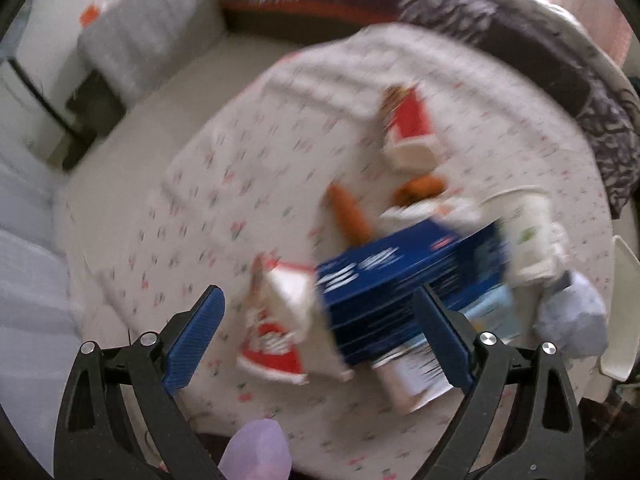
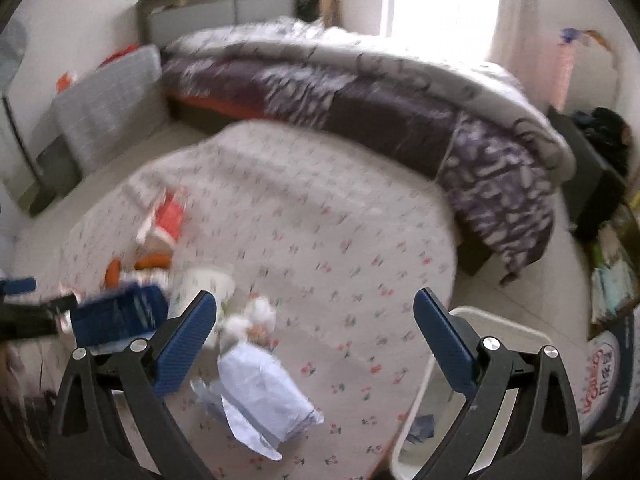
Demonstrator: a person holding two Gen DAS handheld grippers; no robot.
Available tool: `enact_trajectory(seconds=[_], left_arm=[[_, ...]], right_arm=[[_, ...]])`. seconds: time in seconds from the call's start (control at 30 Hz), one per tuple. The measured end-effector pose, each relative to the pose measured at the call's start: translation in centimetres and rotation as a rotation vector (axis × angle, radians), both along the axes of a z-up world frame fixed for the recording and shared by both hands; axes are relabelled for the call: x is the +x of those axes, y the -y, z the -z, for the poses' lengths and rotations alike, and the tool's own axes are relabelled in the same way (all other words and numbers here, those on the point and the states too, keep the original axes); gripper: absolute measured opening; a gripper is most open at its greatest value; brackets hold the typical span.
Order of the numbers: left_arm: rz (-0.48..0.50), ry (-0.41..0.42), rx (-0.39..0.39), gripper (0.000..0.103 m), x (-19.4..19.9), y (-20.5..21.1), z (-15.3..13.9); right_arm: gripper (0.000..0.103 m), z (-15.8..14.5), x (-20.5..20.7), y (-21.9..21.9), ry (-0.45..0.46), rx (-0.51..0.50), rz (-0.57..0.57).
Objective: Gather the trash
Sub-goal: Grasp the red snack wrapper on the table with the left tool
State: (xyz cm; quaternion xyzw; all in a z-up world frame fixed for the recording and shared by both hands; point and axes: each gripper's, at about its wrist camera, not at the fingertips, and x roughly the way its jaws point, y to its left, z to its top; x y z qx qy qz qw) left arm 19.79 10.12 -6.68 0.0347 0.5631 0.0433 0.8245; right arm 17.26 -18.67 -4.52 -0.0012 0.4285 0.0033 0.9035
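At the far left, a grey cushion [image 1: 140, 32] is propped against the wall, and a floral cloth [image 1: 180, 208] is spread over the floor beside the bed. In the left wrist view, the left gripper [image 1: 320, 312] is held over the litter with its blue fingers [image 1: 196, 336] spread wide apart and nothing clamped between them. Between and just beyond them a red and white carton [image 1: 280, 320] is seen lying on its side, touching a dark blue box [image 1: 400, 276] to its right. Beyond the box, an orange tube-like item [image 1: 348, 212] and a second red and white carton [image 1: 408, 124] are found farther off. To the right of the box a white paper cup [image 1: 528, 232] is tipped, and nearer right a crumpled pale blue bag [image 1: 572, 316] is seen.

In the right wrist view, the right gripper [image 2: 316, 328] is likewise held with its fingers [image 2: 188, 340] wide apart and empty. The pale blue bag [image 2: 264, 392] lies on the cloth between them, near the left finger, untouched. At the near right, a white bin [image 2: 500, 324] stands on the floor at the cloth's edge, with a little scrap in it. Everything is blurred, so finer detail cannot be told.
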Motion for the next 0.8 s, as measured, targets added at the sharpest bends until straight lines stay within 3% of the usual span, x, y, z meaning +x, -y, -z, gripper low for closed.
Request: enact_trajectory(seconds=[0.07,0.2,0.43,0.6,0.67,0.7,0.8], left_arm=[[-0.026,-0.049,-0.009,0.089,0.1,-1.4,1.1],[-0.046,-0.141,-0.049,0.084,0.6,-3.6,3.4],[-0.036,-0.162,-0.161,0.076,0.1,-5.1,3.4],[-0.024,-0.171,-0.082,0.07,-0.6,-5.7,3.8],[-0.021,-0.201,-0.078,0.064,-0.3,-5.8,4.9],[-0.017,-0.211,-0.085,0.056,-0.2,-5.8,5.3],[-0.01,-0.179,-0.095,0.052,-0.1,-6.1,4.9]], right_arm=[[0.096,0.8,0.1,-0.2,-0.043,0.031,-0.043],[0.096,0.6,-0.1,-1.0,-0.04,0.046,-0.125],[0.096,0.9,0.8,-2.1,-0.08,0.071,-0.19],[0.096,1.9,1.2,-2.5,-0.16,0.099,-0.243],[0.096,2.6,1.0,-3.3,-0.194,0.078,-0.309],[0.096,2.9,0.9,-3.7,-0.211,0.065,-0.334],[0.096,4.6,0.3,-4.8,-0.28,0.01,-0.407]])
